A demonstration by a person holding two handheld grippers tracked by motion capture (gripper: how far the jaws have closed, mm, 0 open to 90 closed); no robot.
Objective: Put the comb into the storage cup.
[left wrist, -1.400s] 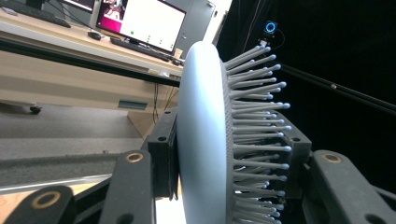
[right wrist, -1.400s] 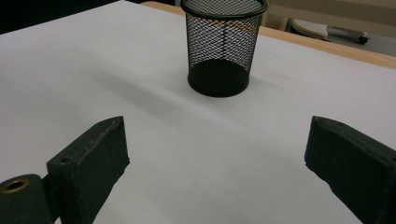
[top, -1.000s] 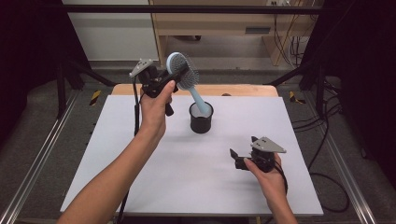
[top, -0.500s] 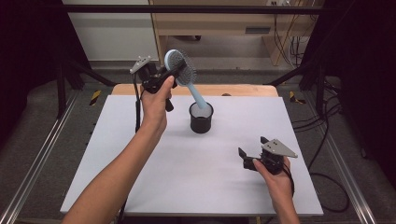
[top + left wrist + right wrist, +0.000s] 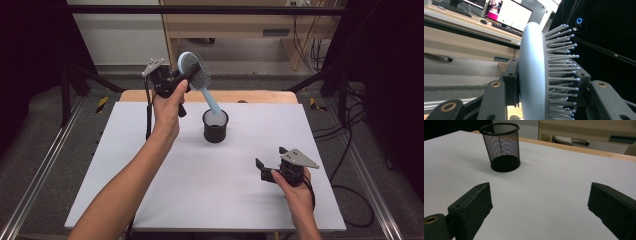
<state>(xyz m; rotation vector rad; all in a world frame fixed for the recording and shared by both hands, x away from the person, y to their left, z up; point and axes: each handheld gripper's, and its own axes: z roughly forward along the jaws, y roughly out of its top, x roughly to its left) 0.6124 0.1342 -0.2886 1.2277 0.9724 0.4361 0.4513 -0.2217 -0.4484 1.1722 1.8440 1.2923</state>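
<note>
Over the last second the left gripper (image 5: 181, 82) keeps its clamp on the head of the hairbrush (image 5: 196, 75) and lifts it slightly, so the brush's pale blue handle now stands a little higher and steeper over the black mesh cup (image 5: 215, 126). In the high view the handle's tip hangs at the cup's rim, slightly toward its rear edge; whether it is just inside the rim or only above it cannot be told. That suggests the brush is either about to be lowered handle-first into the cup or has just been drawn out of it, and the pictures alone do not settle which.

In the left gripper view the jaws press the brush head (image 5: 534, 75) from both sides, one on the smooth back and the other against the bristles, so the grip looks firm. The brush is tilted, its head up and toward the far left, its handle slanting down to the right toward the cup.

Further right, the cup stands upright on the white table (image 5: 150, 190), near its far middle. The right gripper (image 5: 272, 167) has drifted a little to the right and rests low over the table's near right part, well apart from the cup. Its jaws stand wide apart with nothing between them, as the right gripper view shows, with the cup (image 5: 501, 147) ahead of them.
</note>
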